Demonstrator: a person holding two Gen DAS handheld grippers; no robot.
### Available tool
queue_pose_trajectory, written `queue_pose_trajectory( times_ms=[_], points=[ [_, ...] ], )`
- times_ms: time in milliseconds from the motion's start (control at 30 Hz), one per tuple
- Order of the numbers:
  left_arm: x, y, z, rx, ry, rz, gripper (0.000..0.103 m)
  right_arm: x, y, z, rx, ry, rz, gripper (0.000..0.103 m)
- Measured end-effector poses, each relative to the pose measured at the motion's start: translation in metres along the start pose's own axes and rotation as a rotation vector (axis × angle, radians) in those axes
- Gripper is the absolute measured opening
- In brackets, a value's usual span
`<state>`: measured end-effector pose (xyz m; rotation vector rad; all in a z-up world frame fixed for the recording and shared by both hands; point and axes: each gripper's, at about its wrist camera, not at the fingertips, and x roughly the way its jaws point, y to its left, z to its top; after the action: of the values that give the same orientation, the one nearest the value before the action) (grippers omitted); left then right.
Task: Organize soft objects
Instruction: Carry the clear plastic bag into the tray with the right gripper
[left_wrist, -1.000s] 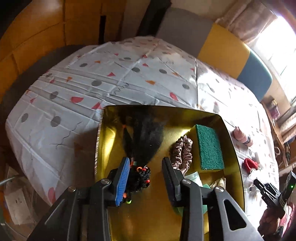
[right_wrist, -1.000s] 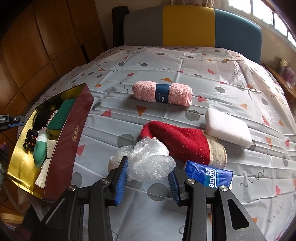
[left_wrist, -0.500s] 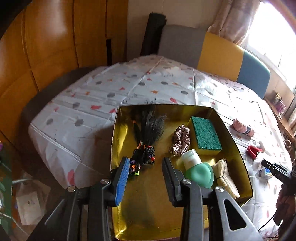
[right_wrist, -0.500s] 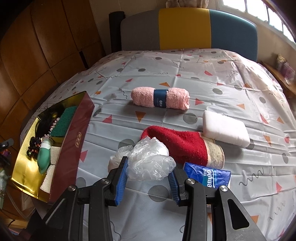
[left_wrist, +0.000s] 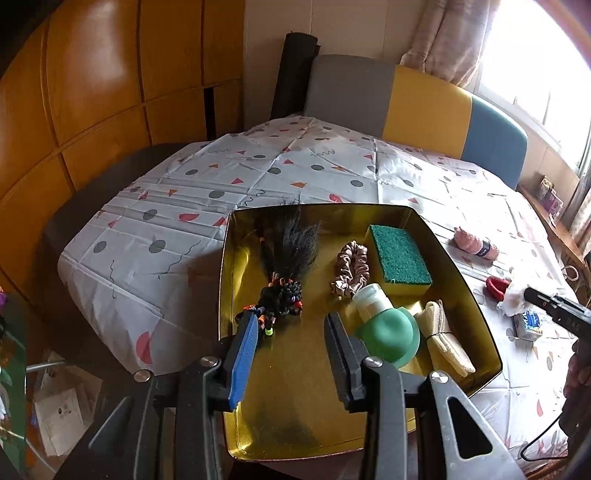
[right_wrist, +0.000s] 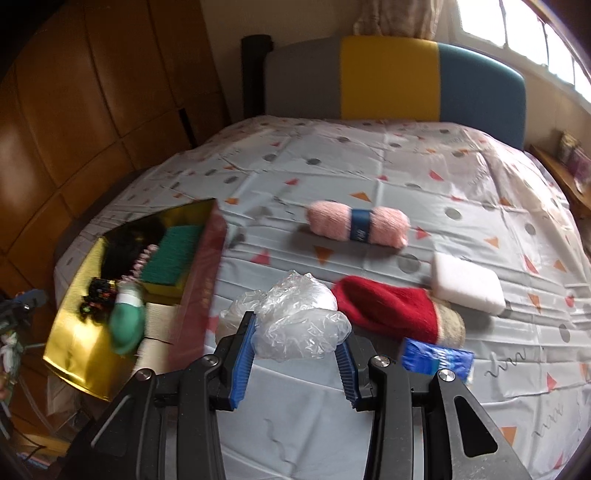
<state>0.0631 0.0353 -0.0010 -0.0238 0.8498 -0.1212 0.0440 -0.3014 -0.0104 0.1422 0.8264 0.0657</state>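
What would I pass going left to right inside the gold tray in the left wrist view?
Black hair bundle → pink scrunchie → green scouring sponge. In the nearer row, green bottle → folded beige cloth.

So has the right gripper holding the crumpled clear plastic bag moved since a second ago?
Yes. The right gripper, shut on the crumpled clear plastic bag, has risen: the patterned bed sheet looks farther below.

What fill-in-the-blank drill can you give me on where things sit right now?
1. The right gripper is shut on the crumpled ____.
2. The green sponge lies inside the gold ____.
3. The pink yarn carries a ____ label band.
4. The left gripper holds ____.

Missing: plastic bag; tray; blue; nothing
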Motion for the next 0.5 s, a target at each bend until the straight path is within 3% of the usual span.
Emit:
queue_pose_trajectory(
  times_ms=[300, 500],
  points=[
    [0.004, 0.008, -0.005, -0.029, 0.017, -0.010, 0.037, -0.006, 0.072, 0.016, -0.071, -0.021, 0.166, 0.041],
    [-0.001, 0.044, -0.002, -0.129, -0.001, 0.025, 0.037, 0.007, 0.145, 0.019, -0.183, 0.026, 0.294, 0.041]
  ],
)
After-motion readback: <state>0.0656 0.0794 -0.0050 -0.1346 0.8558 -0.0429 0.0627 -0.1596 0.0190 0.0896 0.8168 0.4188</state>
